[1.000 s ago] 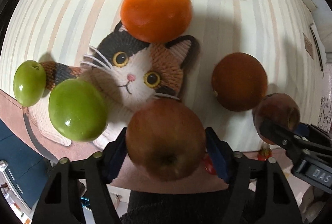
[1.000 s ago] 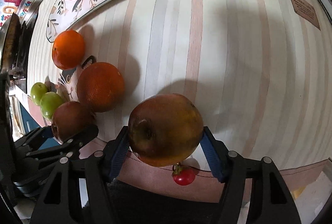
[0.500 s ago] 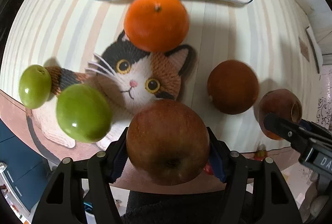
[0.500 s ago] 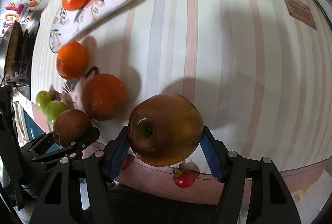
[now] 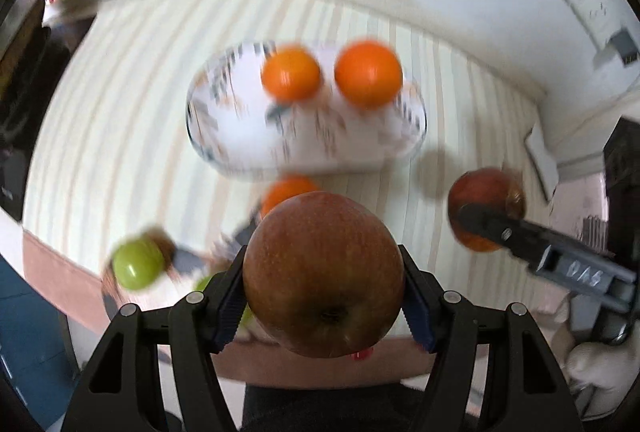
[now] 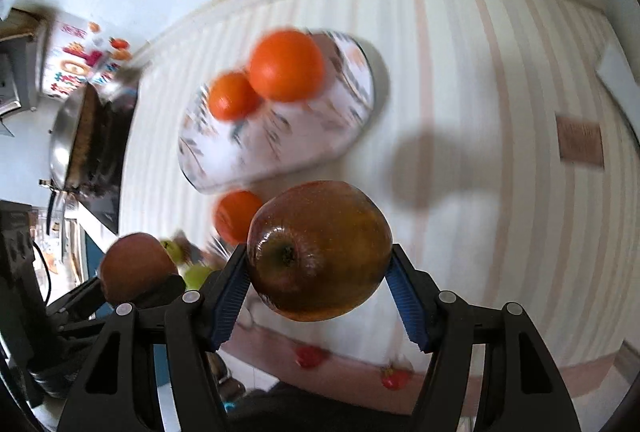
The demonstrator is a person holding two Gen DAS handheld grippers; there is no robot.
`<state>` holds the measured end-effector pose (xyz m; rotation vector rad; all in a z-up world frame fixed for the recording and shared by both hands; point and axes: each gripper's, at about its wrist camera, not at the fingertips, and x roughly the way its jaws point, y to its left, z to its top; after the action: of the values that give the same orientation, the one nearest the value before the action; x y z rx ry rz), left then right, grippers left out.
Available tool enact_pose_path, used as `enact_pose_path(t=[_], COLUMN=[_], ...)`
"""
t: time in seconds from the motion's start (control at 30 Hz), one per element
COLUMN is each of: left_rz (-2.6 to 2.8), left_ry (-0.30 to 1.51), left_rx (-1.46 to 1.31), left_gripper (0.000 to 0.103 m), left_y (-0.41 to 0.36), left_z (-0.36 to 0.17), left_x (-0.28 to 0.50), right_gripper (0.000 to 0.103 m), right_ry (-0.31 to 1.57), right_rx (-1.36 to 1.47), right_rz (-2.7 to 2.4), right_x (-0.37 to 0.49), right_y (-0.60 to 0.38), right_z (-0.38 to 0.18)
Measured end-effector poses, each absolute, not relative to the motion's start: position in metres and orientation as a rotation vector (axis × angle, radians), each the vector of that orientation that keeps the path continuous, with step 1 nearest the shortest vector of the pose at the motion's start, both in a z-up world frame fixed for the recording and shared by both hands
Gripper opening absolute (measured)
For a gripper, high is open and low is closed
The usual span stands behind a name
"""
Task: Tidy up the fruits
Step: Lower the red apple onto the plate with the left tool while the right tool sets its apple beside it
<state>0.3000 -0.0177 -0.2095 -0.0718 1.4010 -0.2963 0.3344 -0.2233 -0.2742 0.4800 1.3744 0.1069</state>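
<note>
Oranges (image 5: 332,74) on plate (image 5: 224,136) beyond apples (image 5: 324,276).

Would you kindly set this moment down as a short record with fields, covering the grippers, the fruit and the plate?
left gripper: shut on a reddish-brown apple
right gripper: shut on a red and yellow-brown apple
plate: patterned, on the striped tablecloth, holds two oranges
off the plate: one orange beside the near rim, green fruits on the left
sharpness: background blurred
</note>
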Motion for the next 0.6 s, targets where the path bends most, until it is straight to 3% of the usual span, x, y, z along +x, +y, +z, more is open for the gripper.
enact_pose_path(t=[0.2,0.6], left_rz=[-0.245,-0.156], left_ry=[1.383,1.541], left_rx=[-0.030,0.025], left_gripper=[0.065,0.065], left_y=[-0.006,0.022], left_z=[-0.212,-0.297], left_x=[0.374,0.472], right_gripper=[0.069,0.069], right_ry=[1.351,1.458], right_rx=[0.468,0.435], right_rz=[0.120,0.099], right_x=[0.381,0.439], right_y=[-0.193,-0.126], right_z=[-0.277,-0.360])
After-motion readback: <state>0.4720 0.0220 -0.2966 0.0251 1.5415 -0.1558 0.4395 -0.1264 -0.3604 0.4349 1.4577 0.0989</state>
